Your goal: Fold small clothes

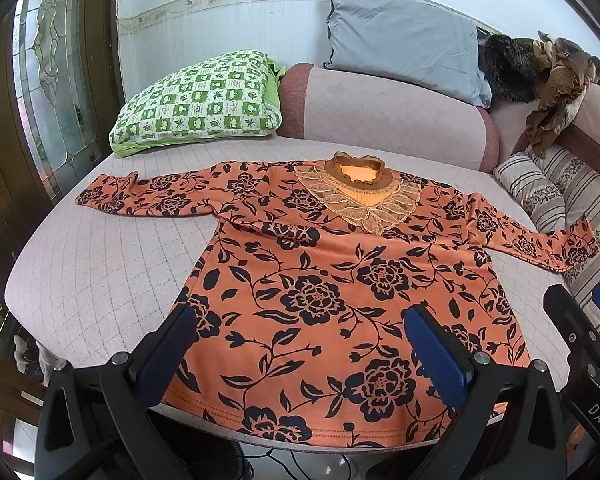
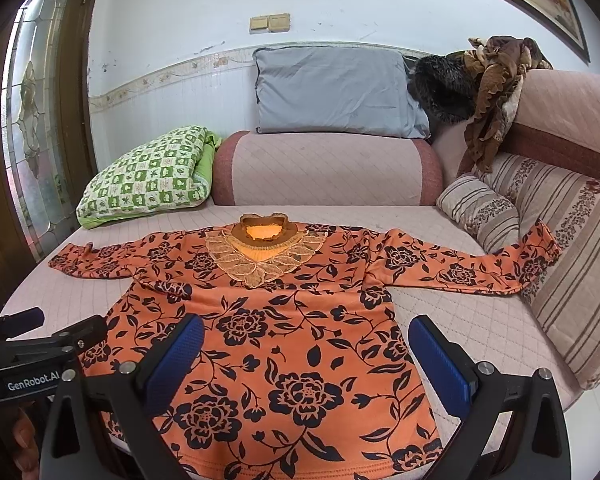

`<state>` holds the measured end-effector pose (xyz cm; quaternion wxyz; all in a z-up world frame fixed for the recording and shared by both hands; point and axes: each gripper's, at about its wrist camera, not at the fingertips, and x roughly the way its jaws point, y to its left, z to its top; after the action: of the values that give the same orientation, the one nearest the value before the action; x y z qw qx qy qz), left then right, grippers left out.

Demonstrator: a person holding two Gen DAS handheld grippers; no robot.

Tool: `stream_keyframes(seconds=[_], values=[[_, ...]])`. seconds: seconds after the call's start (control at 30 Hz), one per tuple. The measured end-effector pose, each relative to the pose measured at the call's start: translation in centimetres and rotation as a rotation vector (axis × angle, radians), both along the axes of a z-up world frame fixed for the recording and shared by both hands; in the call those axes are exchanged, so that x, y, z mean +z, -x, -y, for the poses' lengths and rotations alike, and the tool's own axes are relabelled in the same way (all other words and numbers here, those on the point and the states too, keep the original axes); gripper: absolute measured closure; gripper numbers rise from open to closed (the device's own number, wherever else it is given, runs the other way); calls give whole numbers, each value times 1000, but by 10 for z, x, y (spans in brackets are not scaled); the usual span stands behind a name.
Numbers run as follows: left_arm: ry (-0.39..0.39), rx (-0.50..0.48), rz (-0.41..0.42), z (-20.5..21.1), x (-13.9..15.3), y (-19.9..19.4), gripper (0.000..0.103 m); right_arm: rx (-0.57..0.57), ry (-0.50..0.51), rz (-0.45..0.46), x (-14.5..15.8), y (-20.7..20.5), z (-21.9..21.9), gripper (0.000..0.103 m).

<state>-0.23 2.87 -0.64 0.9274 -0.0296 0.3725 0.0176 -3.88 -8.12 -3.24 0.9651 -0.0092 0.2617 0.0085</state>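
An orange long-sleeved top with black flowers and a lace collar point(image 1: 324, 280) lies spread flat, face up, on a pink quilted sofa seat point(image 1: 100, 264), sleeves out to both sides. It also shows in the right wrist view point(image 2: 284, 340). My left gripper point(image 1: 300, 344) is open and empty, above the hem near the front edge. My right gripper point(image 2: 304, 356) is open and empty, above the hem. The right gripper shows at the right edge of the left wrist view point(image 1: 580, 312); the left gripper shows at the left edge of the right wrist view point(image 2: 52, 328).
A green checked pillow point(image 1: 200, 100) lies at the back left, a grey pillow point(image 1: 404, 36) on the sofa arm, striped cushions point(image 2: 540, 260) at the right under the right sleeve end. Brown and dark clothes point(image 2: 488, 92) hang on the backrest. A glass door point(image 1: 48, 80) stands left.
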Motion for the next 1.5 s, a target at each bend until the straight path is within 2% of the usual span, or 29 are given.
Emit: stream_keyframes(seconds=[0.63, 0.8, 0.87, 0.97, 1.1, 1.17, 1.2, 1.27, 1.3, 1.37, 1.5], values=[[3, 4, 1, -1, 0, -1, 0, 5, 2, 7, 1, 0, 0, 0], [17, 13, -17, -16, -6, -12, 0, -3, -43, 14, 2, -4, 22, 0], [24, 26, -28, -26, -12, -21, 0, -23, -103, -17, -2, -12, 46, 0], [6, 53, -57, -41, -26, -37, 0, -80, -218, -66, -13, -31, 105, 0], [-10, 84, -121, -60, -51, -61, 0, -262, -460, -113, -33, -67, 222, 2], [-20, 89, -139, -65, -60, -69, 0, -374, -516, -113, -38, -85, 279, 10], [-24, 87, -150, -66, -66, -73, 0, -414, -511, -110, -39, -92, 298, 12], [-32, 77, -167, -68, -75, -82, 0, -506, -487, -90, -38, -109, 340, 26], [-37, 72, -169, -68, -78, -85, 0, -536, -486, -85, -37, -115, 354, 29], [-41, 65, -162, -68, -81, -93, 0, -598, -470, -75, -33, -130, 383, 30], [-27, 43, -133, -69, -84, -112, 0, -711, -362, -97, -30, -163, 415, 30]])
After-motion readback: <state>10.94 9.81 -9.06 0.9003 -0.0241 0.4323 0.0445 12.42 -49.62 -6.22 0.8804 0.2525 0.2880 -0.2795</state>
